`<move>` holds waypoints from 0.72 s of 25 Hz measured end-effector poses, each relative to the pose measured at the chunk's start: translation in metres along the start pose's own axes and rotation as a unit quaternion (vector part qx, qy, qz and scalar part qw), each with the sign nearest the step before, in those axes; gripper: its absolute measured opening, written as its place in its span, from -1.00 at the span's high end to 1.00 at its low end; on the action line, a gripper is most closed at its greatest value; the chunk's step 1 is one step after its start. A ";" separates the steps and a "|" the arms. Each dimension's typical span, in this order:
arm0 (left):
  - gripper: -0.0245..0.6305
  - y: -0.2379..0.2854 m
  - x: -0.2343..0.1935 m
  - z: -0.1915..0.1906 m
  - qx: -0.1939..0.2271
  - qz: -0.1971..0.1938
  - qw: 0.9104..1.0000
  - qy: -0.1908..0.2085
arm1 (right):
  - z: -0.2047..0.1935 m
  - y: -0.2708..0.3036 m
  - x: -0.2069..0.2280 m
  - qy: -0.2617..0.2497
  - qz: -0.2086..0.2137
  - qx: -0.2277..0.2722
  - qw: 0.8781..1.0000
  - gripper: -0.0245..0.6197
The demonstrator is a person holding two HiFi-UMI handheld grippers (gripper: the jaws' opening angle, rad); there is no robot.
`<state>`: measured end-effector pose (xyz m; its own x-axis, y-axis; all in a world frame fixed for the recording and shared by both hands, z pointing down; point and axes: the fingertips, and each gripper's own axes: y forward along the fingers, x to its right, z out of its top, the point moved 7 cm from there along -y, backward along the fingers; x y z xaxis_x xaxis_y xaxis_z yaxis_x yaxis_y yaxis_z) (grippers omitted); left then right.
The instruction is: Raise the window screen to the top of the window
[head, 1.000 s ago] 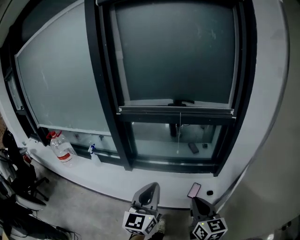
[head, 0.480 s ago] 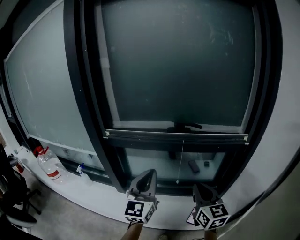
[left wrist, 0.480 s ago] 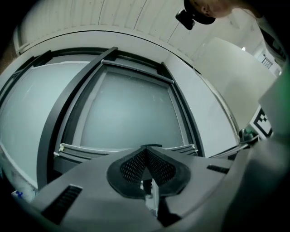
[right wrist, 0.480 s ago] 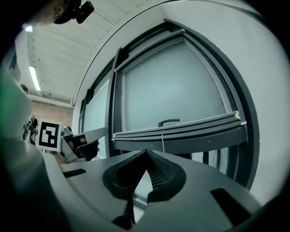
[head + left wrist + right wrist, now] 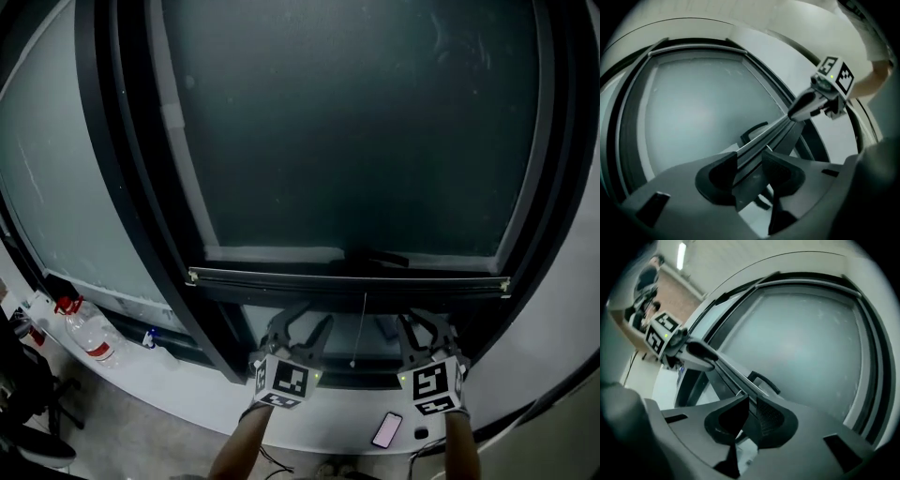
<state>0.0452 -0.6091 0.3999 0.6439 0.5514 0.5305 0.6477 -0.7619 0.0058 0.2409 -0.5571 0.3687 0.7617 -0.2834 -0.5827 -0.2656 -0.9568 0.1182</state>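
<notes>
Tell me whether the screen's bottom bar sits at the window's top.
No, the bottom bar lies low across the window, with much dark screen above it.

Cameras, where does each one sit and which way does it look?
Head view: on the person's head, looking forward and down at the window screen's bottom bar; shows both forearms, the left gripper and the right gripper.
Left gripper view: on the left gripper, looking along its opening jaws, which straddle the bar; shows the right gripper farther along.
Right gripper view: on the right gripper, looking along its jaws astride the bar; shows the left gripper.
Shared: both gripper views see the bar and the black handle, from opposite sides.
</notes>
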 end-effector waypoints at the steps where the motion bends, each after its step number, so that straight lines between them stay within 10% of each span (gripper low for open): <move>1: 0.47 0.008 -0.005 0.001 -0.017 -0.012 0.999 0.045 | 0.002 0.008 0.006 -0.054 0.009 -0.015 0.998 0.82; 5: 0.47 0.032 -0.026 -0.008 -0.112 -0.063 0.965 0.228 | -0.007 0.041 0.019 -0.245 0.074 -0.110 0.960 0.76; 9: 0.64 0.041 -0.042 -0.012 -0.166 -0.090 0.929 0.318 | -0.021 0.050 0.036 -0.337 0.121 -0.177 0.917 0.76; 18: 0.72 0.043 -0.056 -0.016 -0.229 -0.148 0.900 0.340 | -0.038 0.063 0.050 -0.349 0.162 -0.232 0.893 0.80</move>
<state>0.0309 -0.6782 0.3840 -0.0278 0.5357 0.8440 0.4142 -0.7622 0.4975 0.2843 -0.6341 0.3776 0.0926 -0.5959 -0.7977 -0.0082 -0.8016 0.5978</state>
